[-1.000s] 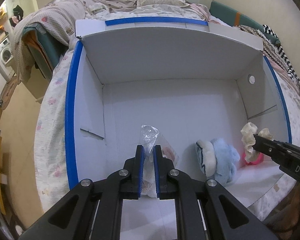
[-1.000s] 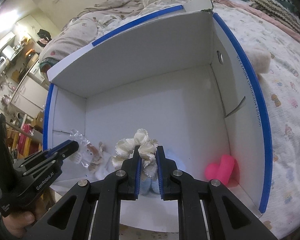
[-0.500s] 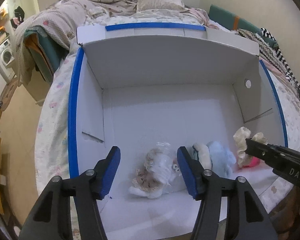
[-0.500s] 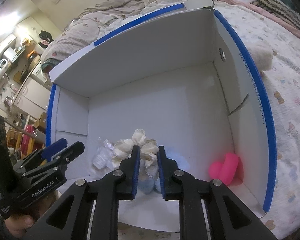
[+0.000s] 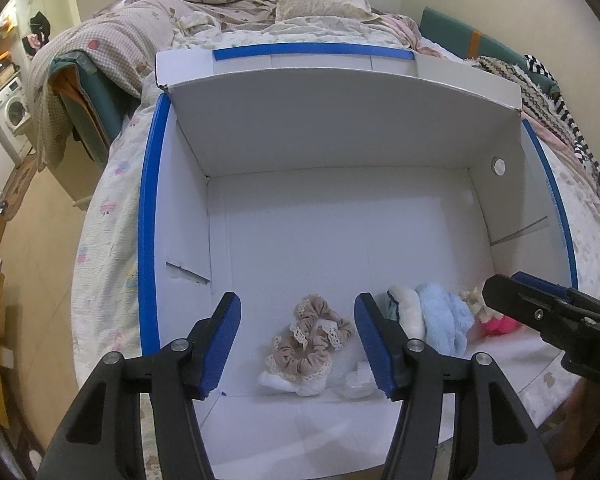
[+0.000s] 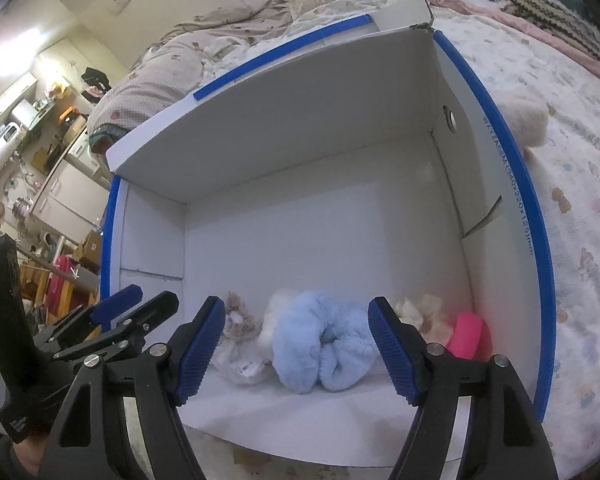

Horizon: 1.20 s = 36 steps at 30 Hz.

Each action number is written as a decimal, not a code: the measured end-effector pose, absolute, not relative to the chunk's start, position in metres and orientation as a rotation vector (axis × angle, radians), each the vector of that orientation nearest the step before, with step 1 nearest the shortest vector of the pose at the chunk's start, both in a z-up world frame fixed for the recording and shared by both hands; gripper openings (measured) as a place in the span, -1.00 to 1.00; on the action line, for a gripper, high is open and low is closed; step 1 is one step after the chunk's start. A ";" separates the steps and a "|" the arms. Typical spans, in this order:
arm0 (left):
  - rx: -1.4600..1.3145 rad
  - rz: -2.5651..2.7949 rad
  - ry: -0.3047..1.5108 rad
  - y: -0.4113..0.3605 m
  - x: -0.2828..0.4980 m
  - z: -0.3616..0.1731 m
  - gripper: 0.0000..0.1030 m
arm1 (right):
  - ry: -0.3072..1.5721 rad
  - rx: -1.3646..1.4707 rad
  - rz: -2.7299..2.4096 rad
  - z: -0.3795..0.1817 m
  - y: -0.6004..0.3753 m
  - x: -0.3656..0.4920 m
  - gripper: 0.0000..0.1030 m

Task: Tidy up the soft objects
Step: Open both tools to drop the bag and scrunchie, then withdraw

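A white box with blue edging [image 5: 150, 208] lies on the bed. Along its near wall lie a bagged beige lace scrunchie [image 5: 306, 340], a light blue fluffy item [image 5: 440, 320], a cream scrunchie [image 5: 474, 300] and a pink plush [image 5: 498, 324]. My left gripper [image 5: 298, 350] is open above the bagged scrunchie and holds nothing. My right gripper [image 6: 296, 350] is open above the blue item [image 6: 324, 344], with the cream scrunchie [image 6: 418, 308] and pink plush [image 6: 468, 336] to its right. The right gripper also shows in the left wrist view [image 5: 540, 308].
The box stands on a patterned bedsheet [image 6: 580, 200] with rumpled blankets and a pillow [image 5: 320, 0] behind. A cream fluffy item [image 6: 528, 120] lies on the bed right of the box. Floor and furniture are to the left [image 5: 16, 112].
Both grippers opened. The left let go of the bagged scrunchie and the right let go of the cream scrunchie; both now lie in the box. Both grippers drew back a little.
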<state>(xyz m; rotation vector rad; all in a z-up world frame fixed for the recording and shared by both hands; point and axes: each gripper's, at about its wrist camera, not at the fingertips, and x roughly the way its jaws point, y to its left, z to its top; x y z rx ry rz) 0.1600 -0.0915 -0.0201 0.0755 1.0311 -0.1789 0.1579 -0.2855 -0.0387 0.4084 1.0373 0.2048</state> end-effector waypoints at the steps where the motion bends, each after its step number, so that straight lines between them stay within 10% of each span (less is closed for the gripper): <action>1: 0.077 -0.178 1.032 -0.092 0.160 -0.020 0.08 | 1.037 0.410 0.203 -0.039 -0.286 0.158 0.52; 36: 0.002 -0.104 1.011 -0.050 0.102 0.006 0.08 | 1.084 0.351 0.145 -0.041 -0.274 0.115 0.52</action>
